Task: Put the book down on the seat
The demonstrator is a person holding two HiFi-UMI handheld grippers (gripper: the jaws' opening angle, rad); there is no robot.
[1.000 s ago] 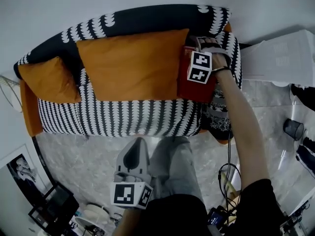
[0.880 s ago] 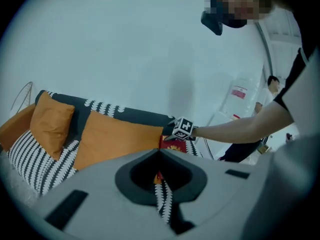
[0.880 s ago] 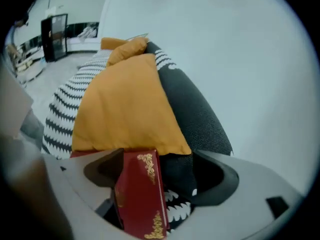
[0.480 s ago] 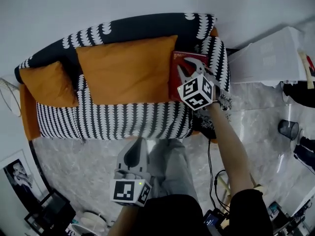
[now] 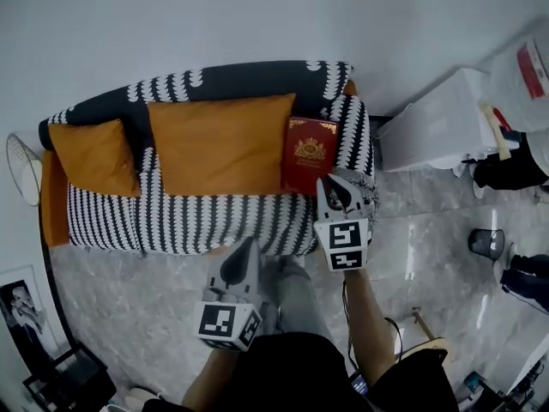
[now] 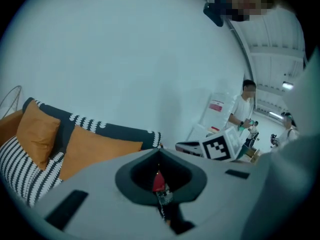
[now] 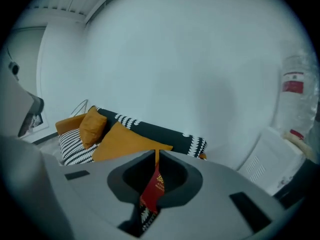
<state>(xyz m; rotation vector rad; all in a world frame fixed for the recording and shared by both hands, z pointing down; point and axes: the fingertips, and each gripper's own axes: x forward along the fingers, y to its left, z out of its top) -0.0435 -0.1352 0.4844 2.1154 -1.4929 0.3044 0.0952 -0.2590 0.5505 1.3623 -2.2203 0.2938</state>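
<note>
No wording is legible anywhere: the red book [image 5: 309, 154] on the sofa [image 5: 214, 217] carries a gold crest with gold lettering too small to read, and the red-and-white label [image 7: 292, 82] on the pale container [image 7: 296, 109] at the right is only a blur.

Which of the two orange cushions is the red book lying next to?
The big cushion: the book lies beside its right edge. The small cushion sits at the sofa's far left end, away from the book.
</note>
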